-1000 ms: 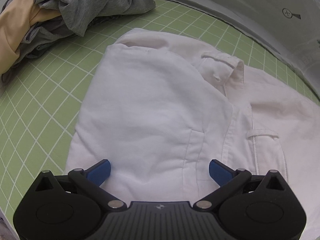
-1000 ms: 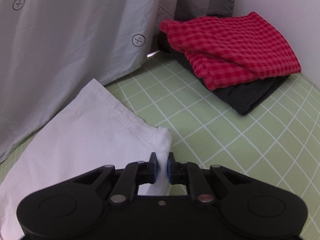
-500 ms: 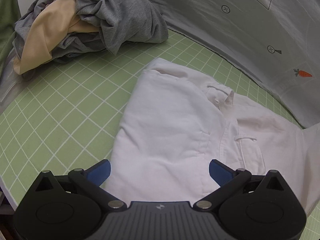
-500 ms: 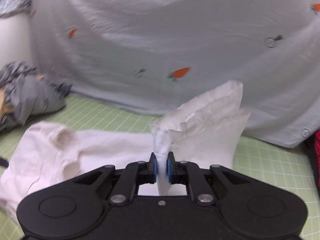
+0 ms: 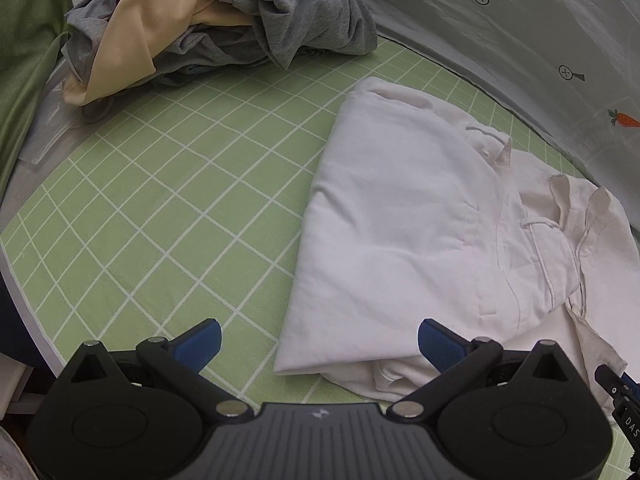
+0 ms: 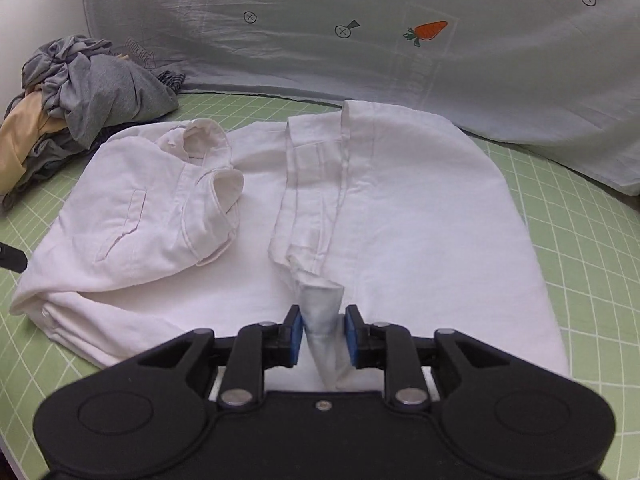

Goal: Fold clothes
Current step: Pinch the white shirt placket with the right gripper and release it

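R gripper (image 6: 322, 334): jaws opening, a bunched fold of the white shirt (image 6: 420, 208) stands between the blue pads (image 6: 295, 334), cloth slack, pads not pressing it. L gripper (image 5: 318, 338): jaws spread wide, nothing pinched, over the shirt's near folded corner & the green grid mat (image 5: 160, 208). Shirt lies on the mat w/ both sides folded in, collar toward the left in the right-wrist view. Unfolded pile, grey & yellow clothes (image 5: 208, 28), well apart at the mat's far end. Grey carrot-print sheet (image 6: 360, 32) behind.
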Available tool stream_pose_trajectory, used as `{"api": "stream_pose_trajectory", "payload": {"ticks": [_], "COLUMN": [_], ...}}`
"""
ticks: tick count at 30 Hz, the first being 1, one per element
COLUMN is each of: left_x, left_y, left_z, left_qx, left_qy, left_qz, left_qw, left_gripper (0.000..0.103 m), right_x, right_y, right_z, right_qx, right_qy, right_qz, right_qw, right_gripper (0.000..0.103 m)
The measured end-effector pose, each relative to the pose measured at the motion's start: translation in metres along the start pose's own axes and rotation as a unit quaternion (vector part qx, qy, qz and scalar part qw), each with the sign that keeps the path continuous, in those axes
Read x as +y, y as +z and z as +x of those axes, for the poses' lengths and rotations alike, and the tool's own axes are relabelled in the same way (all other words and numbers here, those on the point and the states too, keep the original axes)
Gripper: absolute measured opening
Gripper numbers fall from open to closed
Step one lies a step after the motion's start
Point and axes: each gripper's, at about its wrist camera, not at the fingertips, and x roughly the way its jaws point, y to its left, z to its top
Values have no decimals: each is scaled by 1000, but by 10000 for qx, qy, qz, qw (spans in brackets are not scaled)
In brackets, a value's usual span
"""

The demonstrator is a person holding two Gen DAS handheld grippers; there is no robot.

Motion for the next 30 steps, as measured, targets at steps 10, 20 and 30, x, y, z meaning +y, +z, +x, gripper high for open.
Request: {"api": "stream_pose_trajectory", "payload": {"ticks": [10, 20, 30], "left_x": [-11, -29, -26], "left_y": [25, 72, 109], "left_z": [19, 56, 114], "left_qx": [-18, -47, 299], "left_qy": [178, 314, 131], "left_qz": [57, 629, 782], "left_qw": [9998, 9975, 9964], "left_gripper": [103, 103, 103], "right_x": [-14, -10, 2], "right_y": [28, 75, 123], "right_z": [-1, 46, 138], "right_qx": [-321, -365, -63], "right_qy": [-538, -1089, -1413], "right_qz": [334, 250, 357], "right_qw": [9975, 9931, 9893], "right_gripper": [76, 96, 90]}}
